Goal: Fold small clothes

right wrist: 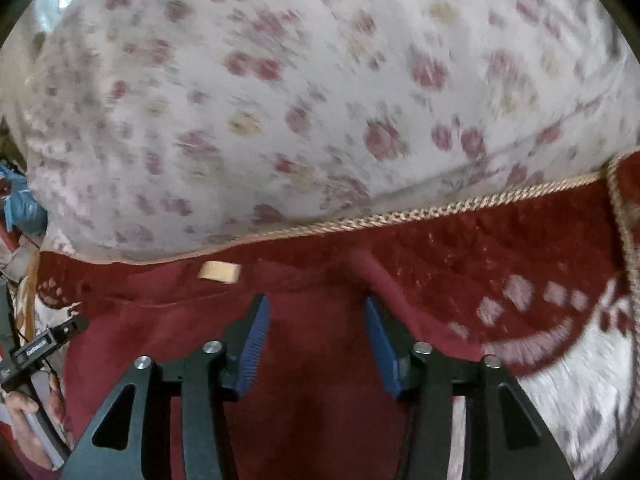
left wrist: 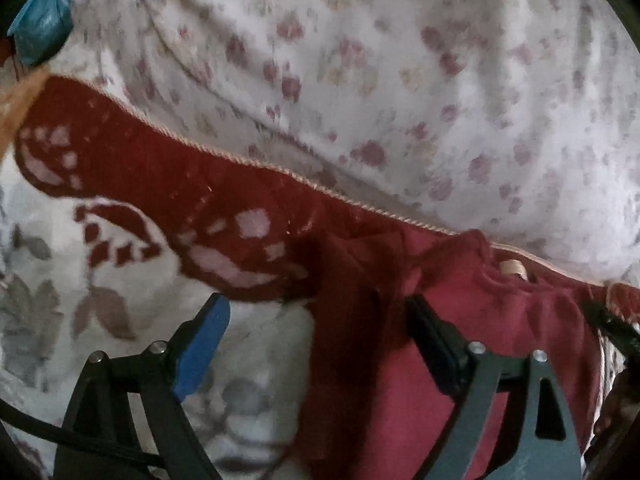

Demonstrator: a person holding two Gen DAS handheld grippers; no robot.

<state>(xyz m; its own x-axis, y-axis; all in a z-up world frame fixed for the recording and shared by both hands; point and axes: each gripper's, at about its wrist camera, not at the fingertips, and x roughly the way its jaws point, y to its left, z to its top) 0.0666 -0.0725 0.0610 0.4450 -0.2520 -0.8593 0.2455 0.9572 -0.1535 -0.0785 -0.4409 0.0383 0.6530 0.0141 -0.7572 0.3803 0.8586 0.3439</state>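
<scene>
Lay under everything: a white, rose-printed sheet (left wrist: 400,60), bulging and creased, filling the far half of both views. Nearer, spread flat: a dark red and white blanket (left wrist: 168,184) with a corded rim, running side to side. Beyond the sheet, only a blue scrap at the left edge; rest of the room too blurred to read. Rested on the blanket: a red garment (right wrist: 312,360), neck label towards the sheet, length towards the cameras. Stood wide open over its left edge, gripping nothing: left gripper (left wrist: 320,320). Stood partly open above its middle, also empty: right gripper (right wrist: 316,320).
</scene>
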